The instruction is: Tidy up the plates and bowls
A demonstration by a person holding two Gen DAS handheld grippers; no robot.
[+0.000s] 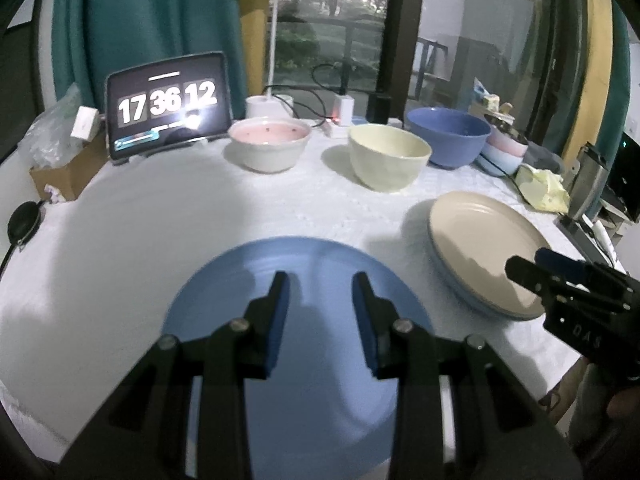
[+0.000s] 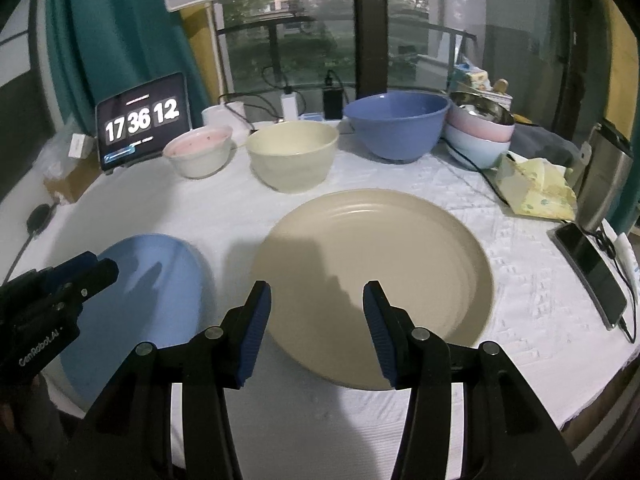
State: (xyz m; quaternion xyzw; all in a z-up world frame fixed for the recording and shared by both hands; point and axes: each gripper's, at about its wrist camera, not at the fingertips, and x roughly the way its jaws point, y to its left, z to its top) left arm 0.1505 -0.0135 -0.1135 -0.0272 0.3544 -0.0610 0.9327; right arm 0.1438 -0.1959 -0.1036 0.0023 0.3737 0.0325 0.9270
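A blue plate point(image 1: 304, 280) lies flat on the white tablecloth, right under my left gripper point(image 1: 320, 280), which hovers open with nothing between its pads. To its right a beige plate point(image 2: 380, 264) rests on top of another plate; my right gripper point(image 2: 316, 292) hangs open above its near rim, empty. Along the back stand a white bowl with a pink inside point(image 1: 269, 142), a cream bowl point(image 1: 388, 156) and a blue bowl point(image 1: 448, 134). In the right wrist view my left gripper point(image 2: 96, 268) shows over the blue plate point(image 2: 160, 288).
A tablet showing a clock point(image 1: 166, 108) and a desk lamp point(image 1: 276, 20) stand at the back. Stacked pastel bowls point(image 2: 478, 136), a yellow cloth point(image 2: 536, 192), a steel tumbler point(image 2: 604, 176) and a phone point(image 2: 592, 272) crowd the right side. A cardboard box point(image 1: 64, 176) sits back left.
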